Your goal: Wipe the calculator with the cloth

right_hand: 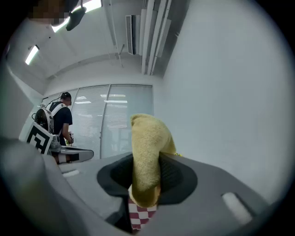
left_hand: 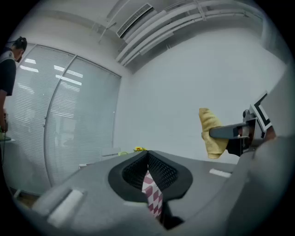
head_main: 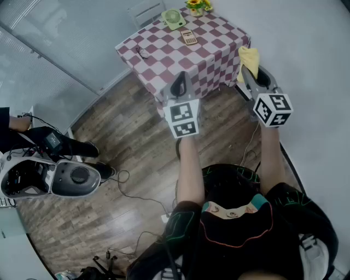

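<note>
Gripping cloth (right_hand: pixel 146 156) (right gripper (right_hand: pixel 145 186)), calculator (head_main: pixel 189 37) on table (head_main: pixel 164 56)

No legible text, brand or number anywhere. Marker cubes (head_main: pixel 182 118) bear only black-and-white square patterns (no letters). Calculator (head_main: pixel 189 37) keys, display: too small to read.

Table ahead of you, both grippers short of it.
The calculator (head_main: pixel 188 37) lies on the table (head_main: pixel 216 54) towards its far side, with the fan (head_main: pixel 174 18) just behind it and the flowers (head_main: pixel 197 5) right of the fan (at the far edge). Your left gripper (head_main: pixel 179 83) sits before the near corner. Your right gripper (head_main: pixel 250 70), cloth (head_main: pixel 249 57) between its jaws, is beside the table's right side, well apart from the calculator.
</note>
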`<act>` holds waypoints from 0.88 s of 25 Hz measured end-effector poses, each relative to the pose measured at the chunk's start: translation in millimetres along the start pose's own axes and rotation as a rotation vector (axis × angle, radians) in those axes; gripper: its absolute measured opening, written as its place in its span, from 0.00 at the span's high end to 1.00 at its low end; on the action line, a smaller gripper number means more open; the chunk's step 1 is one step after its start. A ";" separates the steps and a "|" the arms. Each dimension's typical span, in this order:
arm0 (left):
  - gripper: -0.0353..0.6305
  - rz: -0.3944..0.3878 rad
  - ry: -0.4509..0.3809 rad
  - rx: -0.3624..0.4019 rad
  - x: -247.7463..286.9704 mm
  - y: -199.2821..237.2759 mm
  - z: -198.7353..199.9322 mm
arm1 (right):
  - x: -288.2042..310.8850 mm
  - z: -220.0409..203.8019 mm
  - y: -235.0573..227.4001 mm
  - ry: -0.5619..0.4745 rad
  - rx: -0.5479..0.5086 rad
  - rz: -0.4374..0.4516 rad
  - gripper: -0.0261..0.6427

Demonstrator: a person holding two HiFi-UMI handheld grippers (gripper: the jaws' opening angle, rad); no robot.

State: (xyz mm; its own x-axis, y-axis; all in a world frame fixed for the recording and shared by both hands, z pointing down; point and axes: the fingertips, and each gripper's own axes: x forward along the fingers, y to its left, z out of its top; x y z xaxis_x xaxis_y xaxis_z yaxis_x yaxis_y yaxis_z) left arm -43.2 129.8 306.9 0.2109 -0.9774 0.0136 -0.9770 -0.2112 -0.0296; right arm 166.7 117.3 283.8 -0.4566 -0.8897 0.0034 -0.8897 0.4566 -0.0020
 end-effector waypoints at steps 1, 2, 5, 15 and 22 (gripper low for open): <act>0.93 -0.004 0.000 -0.001 2.5 1.0 2.8 | 2.0 2.6 0.4 0.000 -0.001 -0.003 0.78; 0.93 -0.008 0.000 -0.002 4.4 2.0 5.1 | 3.7 5.0 1.0 -0.001 -0.003 -0.006 0.78; 0.93 -0.009 0.005 -0.015 4.9 4.9 2.9 | 4.8 8.1 5.2 -0.016 -0.004 -0.013 0.78; 0.93 -0.029 0.041 -0.057 16.5 -14.3 -25.0 | -0.6 -14.4 -22.8 0.038 0.001 -0.057 0.78; 0.93 0.017 0.056 -0.068 50.3 6.7 -37.9 | 45.1 -27.2 -33.7 0.053 -0.004 -0.014 0.78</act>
State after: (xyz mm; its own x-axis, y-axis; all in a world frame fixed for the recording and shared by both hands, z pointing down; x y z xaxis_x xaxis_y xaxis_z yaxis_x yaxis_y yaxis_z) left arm -40.3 79.4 345.2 0.1944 -0.9785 0.0691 -0.9806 -0.1922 0.0377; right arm 176.1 61.9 311.2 -0.4434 -0.8946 0.0562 -0.8959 0.4442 0.0024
